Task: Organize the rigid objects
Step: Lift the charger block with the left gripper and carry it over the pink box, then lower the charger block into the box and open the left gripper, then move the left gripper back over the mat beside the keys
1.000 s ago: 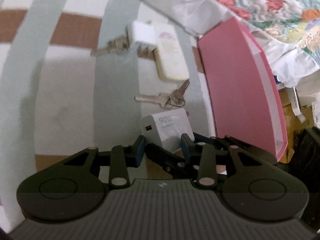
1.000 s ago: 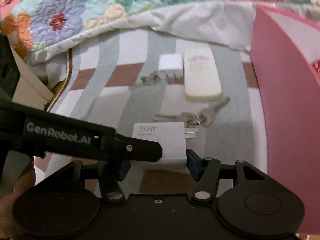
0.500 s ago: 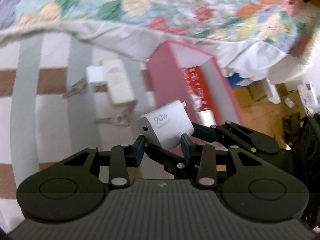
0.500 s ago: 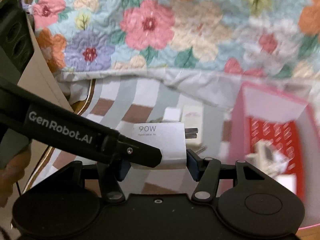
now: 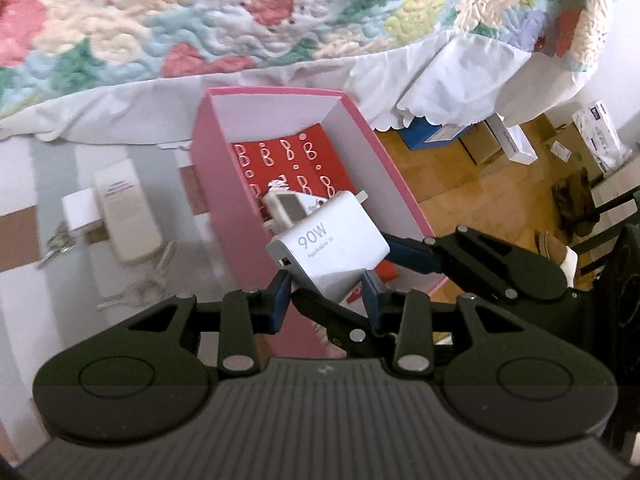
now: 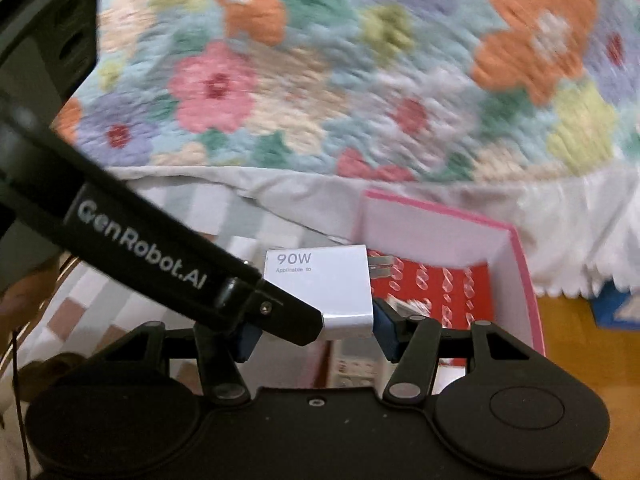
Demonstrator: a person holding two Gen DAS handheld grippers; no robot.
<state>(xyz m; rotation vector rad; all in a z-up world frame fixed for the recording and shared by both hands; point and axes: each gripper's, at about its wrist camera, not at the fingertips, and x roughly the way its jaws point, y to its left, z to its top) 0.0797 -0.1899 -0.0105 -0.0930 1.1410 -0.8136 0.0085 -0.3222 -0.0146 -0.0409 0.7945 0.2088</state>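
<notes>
A white 90W charger (image 5: 328, 252) hangs in the air over the open pink box (image 5: 208, 152), tilted, prongs toward the box. My left gripper (image 5: 326, 296) is shut on its lower end. My right gripper (image 6: 316, 334) is shut on the same charger (image 6: 324, 288) from the other side; one of its blue pads (image 5: 412, 258) shows in the left wrist view. In the right wrist view the left gripper's black finger (image 6: 160, 248) crosses in front and hides the right gripper's left pad. The box (image 6: 524, 280) has a red patterned floor and holds a small white device (image 5: 288, 208).
On the striped cloth left of the box lie a cream power bank (image 5: 124, 208), a small white plug (image 5: 78, 214) and two sets of keys (image 5: 148, 288). A floral quilt (image 5: 200, 20) hangs behind. Cardboard boxes (image 5: 512, 140) stand on the wooden floor at right.
Both grippers have lifted the charger off the striped cloth and carried it up and right, over the open pink box. The box's inside has come into view.
</notes>
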